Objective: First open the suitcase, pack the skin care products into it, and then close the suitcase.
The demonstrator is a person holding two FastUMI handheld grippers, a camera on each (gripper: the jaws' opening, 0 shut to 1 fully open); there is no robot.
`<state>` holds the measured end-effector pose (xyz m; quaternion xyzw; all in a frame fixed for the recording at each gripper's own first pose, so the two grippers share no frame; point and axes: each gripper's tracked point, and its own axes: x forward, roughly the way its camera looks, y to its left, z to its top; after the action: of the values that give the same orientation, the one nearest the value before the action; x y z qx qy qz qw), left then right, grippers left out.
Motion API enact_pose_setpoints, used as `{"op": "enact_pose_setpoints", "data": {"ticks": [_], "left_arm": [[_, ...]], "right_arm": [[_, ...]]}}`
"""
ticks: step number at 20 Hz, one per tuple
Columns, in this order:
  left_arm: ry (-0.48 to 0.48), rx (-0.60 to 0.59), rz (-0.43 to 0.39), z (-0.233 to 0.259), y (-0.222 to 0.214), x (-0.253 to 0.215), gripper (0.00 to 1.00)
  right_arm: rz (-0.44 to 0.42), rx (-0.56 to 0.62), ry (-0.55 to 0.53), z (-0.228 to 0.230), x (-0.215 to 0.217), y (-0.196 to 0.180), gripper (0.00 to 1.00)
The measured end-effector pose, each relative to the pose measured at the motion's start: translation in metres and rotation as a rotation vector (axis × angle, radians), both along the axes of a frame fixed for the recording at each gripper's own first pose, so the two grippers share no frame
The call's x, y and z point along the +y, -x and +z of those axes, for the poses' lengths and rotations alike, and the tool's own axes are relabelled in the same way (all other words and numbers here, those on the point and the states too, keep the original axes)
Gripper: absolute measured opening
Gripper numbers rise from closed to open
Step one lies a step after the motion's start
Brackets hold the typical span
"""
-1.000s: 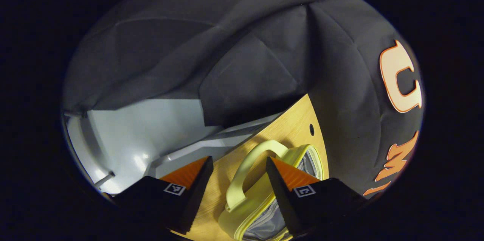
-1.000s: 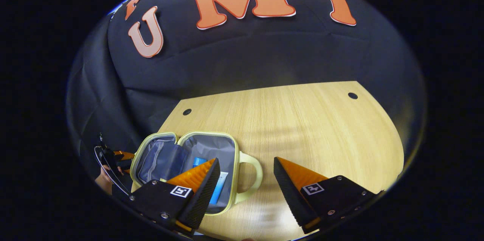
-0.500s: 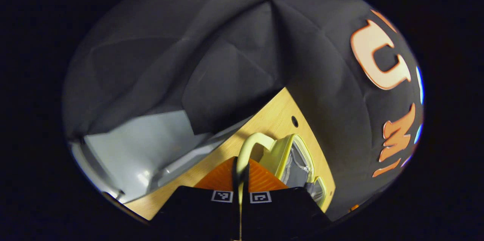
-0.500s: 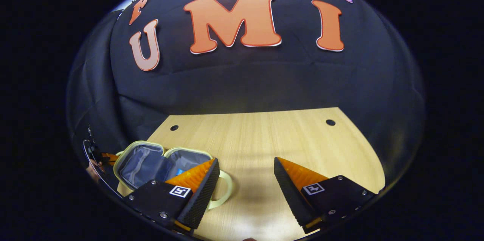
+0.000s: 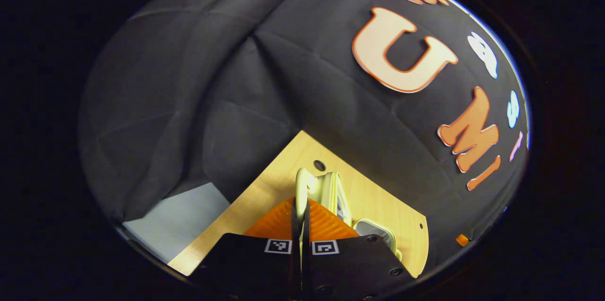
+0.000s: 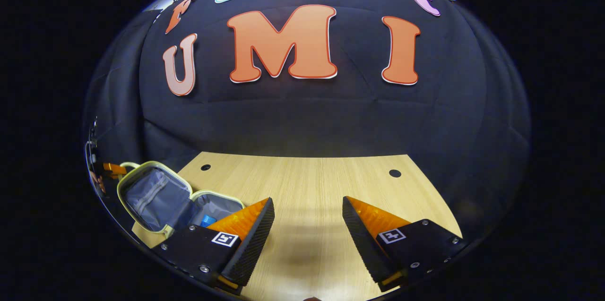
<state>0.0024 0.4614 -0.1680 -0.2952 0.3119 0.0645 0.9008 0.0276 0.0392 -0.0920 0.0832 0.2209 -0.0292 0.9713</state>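
Lower left of the right gripper view, the suitcase [image 6: 158, 197] sits open on the table [image 6: 321, 187]: pale yellow-green shell, grey lining, lid half raised w/ its inside facing the camera, base half lying flat just behind the right gripper's near finger. A blue skin care product [image 6: 207, 220] shows in the base, partly hidden by that finger. At the far left edge the lid's handle meets a small bit of the other gripper; too small to tell more.

Centre-bottom of the left gripper view, the suitcase lid [image 5: 334, 192] is seen edge-on, tilted up, w/ its handle [image 5: 301, 187] running straight down into the left gripper [image 5: 300, 218]. Jaws clenched on the handle, both fingers pressing it, almost no gap btwn them. Base half peeks out lower right of the fingers.

Right gripper [image 6: 308, 209] hovers over bare table at bottom centre of its view, jaws released & spread wide, nothing btwn them, clear of the suitcase.

Table is light wood w/ small dark holes near the back corners; black booth wall behind, grey floor [image 5: 175, 218] at lower left of the left gripper view.
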Motion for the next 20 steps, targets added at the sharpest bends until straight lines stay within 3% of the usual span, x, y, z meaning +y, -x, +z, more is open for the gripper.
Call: {"op": "enact_pose_setpoints", "data": {"ticks": [7, 11, 16, 20], "left_arm": [[-0.133, -0.088, -0.153, 0.078, -0.011, -0.089, 0.01], [-0.165, -0.131, -0.255, 0.111, -0.013, -0.165, 0.01], [-0.184, -0.153, -0.395, 0.116, 0.000, -0.277, 0.01], [-0.177, -0.119, -0.519, 0.090, 0.013, -0.361, 0.01]], "right_arm": [[0.027, -0.064, -0.002, 0.009, -0.022, 0.002, 0.93], [0.045, -0.085, -0.016, 0.008, -0.031, 0.011, 0.93], [0.059, -0.106, -0.042, 0.007, -0.043, 0.027, 0.93], [0.054, -0.108, -0.071, -0.001, -0.056, 0.042, 0.93]]}}
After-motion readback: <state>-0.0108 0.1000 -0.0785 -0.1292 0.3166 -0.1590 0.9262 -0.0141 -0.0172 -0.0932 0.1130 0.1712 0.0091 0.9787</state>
